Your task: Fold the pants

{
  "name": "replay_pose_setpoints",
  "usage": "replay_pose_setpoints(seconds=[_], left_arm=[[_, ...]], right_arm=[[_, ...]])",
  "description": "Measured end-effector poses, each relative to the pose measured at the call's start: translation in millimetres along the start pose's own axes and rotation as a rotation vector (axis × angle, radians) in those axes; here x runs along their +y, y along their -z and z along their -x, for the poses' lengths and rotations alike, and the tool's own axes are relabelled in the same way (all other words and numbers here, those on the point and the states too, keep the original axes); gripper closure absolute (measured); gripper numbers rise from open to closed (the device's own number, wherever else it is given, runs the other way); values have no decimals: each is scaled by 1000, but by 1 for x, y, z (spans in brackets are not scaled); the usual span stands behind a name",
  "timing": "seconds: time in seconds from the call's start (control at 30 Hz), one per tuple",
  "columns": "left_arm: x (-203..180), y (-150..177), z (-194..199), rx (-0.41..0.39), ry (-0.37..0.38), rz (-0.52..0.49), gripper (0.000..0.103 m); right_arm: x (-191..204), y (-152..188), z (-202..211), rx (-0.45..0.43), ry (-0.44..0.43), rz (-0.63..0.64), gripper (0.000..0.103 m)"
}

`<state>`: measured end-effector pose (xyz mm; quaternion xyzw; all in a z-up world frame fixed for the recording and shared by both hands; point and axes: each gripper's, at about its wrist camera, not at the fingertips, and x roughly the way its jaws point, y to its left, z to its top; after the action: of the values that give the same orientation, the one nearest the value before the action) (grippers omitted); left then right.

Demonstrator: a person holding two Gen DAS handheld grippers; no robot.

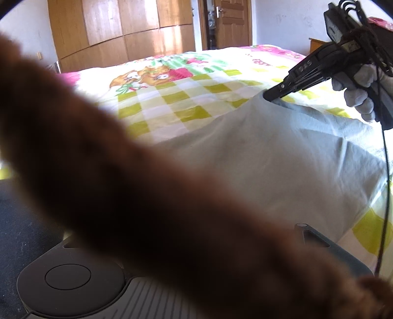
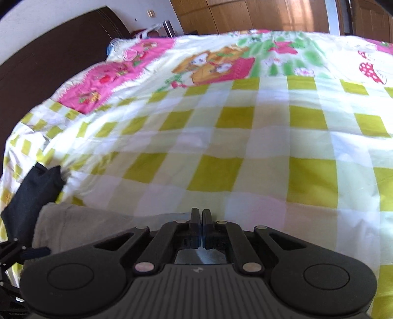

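Bedspread [image 2: 245, 147]: yellow-green and white checks, with a cartoon panel of orange animals [image 2: 213, 63], pink patches [image 2: 108, 81] and red spotted mushrooms [image 2: 368, 70]; it covers the whole bed. Wooden wardrobe [image 1: 122, 32] of warm brown panels against the far wall, with a wooden door [image 1: 229, 22] bearing a metal handle to its right. Dark brown headboard [image 2: 49, 54] at the bed's left end, and a blurred brown furry mass [image 1: 110, 184] close across the left wrist lens.
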<state>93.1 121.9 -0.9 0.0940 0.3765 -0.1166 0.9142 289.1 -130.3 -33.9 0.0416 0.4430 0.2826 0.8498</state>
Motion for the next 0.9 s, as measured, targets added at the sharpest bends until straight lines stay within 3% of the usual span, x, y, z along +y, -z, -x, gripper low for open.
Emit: replay_pose_setpoints(seconds=[0.17, 0.23, 0.33, 0.43, 0.47, 0.7, 0.83, 0.9], left_arm=[[4, 4, 4, 16, -38, -28, 39], [6, 7, 7, 27, -62, -50, 39], [15, 11, 11, 45, -108, -63, 37], [25, 15, 13, 61, -187, -70, 36], [30, 17, 13, 66, -205, -60, 36], [51, 23, 34, 43, -269, 14, 36], [33, 17, 50, -31, -237, -38, 36], [22, 16, 44, -19, -215, -80, 34]], right_arm=[[4, 12, 37, -123, 111, 37, 81], [15, 24, 59, -143, 85, 83, 80], [34, 54, 69, -65, 10, 137, 78], [37, 85, 46, 107, 42, 95, 77], [38, 94, 41, 128, 61, 82, 77], [67, 112, 80, 17, 57, 107, 70], [44, 134, 78, 81, 125, -51, 69], [32, 142, 98, 36, 120, -116, 69]])
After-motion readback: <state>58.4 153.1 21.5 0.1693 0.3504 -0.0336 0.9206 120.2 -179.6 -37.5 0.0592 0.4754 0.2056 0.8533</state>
